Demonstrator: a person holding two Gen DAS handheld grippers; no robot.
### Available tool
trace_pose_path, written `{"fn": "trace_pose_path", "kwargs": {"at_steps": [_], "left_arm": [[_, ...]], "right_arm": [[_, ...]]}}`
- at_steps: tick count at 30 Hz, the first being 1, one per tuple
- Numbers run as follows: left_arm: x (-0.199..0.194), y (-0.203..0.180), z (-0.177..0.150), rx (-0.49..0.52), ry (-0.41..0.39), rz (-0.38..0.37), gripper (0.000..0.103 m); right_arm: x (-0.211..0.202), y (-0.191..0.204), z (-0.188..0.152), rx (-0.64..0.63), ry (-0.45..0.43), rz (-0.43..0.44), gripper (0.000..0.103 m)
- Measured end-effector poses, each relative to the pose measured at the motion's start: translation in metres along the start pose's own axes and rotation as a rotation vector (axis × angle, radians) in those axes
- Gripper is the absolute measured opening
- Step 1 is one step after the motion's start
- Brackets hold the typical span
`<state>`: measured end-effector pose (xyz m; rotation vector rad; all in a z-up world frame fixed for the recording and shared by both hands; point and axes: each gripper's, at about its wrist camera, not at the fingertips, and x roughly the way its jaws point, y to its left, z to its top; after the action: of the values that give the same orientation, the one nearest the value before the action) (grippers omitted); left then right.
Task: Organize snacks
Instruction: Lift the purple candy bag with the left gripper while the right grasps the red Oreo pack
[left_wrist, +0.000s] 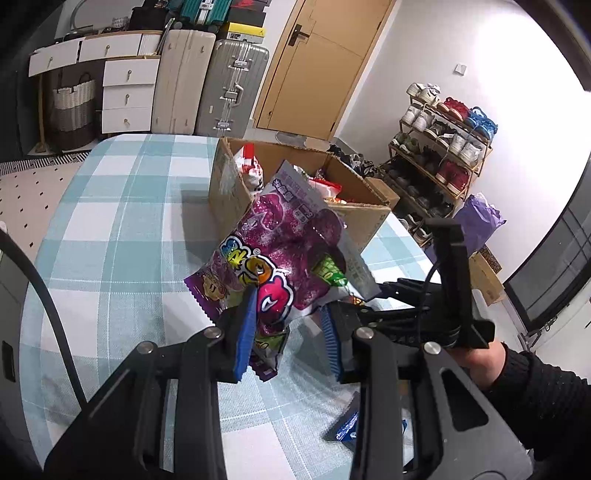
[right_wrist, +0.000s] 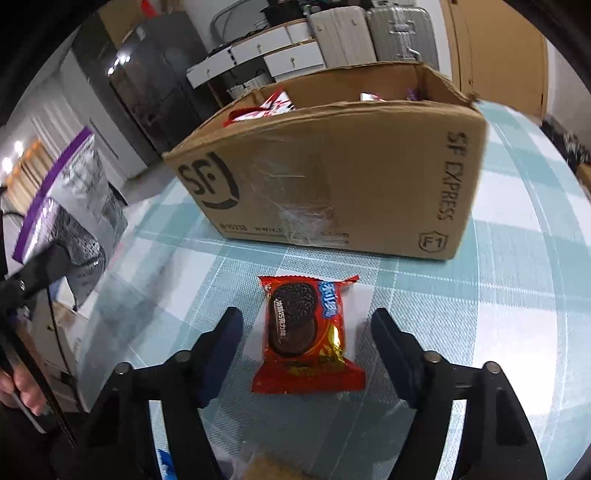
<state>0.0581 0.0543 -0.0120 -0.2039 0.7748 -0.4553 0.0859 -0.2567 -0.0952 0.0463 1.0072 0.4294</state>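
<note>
The left gripper holds a purple snack bag up in the air. Its blue pads pinch the bottom part of the bag, and the bag sticks up and leans toward a cardboard box. The box is open at the top and sits on a table with a blue and white checked cloth. More snack packs, red and white ones, poke up inside the box. A small blue packet lies on the cloth low down, near the left gripper. The right gripper points down at the table. Its jaws are partly open, with a red cookie pack lying flat on the cloth between them. The pack shows a dark round cookie on the front. The fingers stand on each side of the pack, and there is a gap on both sides, so they are not squeezing it. The same cardboard box is just behind the red pack, a little way off, with black letters on its side. At the left edge of the right camera's view, a hand grips a black handle. Behind the table there are white drawers, two big suitcases, a wooden door and a rack full of shoes.
</note>
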Motion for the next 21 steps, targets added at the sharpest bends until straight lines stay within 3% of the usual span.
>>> {"fn": "trace_pose_path", "kwargs": {"at_steps": [3, 10, 14, 21], "left_arm": [[0.003, -0.002, -0.003, 0.002, 0.005, 0.003, 0.03], [0.011, 0.0, -0.005, -0.003, 0.015, 0.009, 0.03], [0.017, 0.002, -0.007, -0.014, 0.019, 0.01, 0.03], [0.022, 0.004, -0.008, -0.016, 0.017, 0.012, 0.03]], "right_arm": [[0.013, 0.011, -0.001, -0.062, 0.043, -0.056, 0.054], [0.023, 0.029, -0.002, -0.14, 0.044, -0.122, 0.048], [0.019, 0.028, -0.005, -0.129, 0.029, -0.111, 0.048], [-0.006, 0.022, -0.008, -0.047, -0.025, -0.01, 0.048]]}}
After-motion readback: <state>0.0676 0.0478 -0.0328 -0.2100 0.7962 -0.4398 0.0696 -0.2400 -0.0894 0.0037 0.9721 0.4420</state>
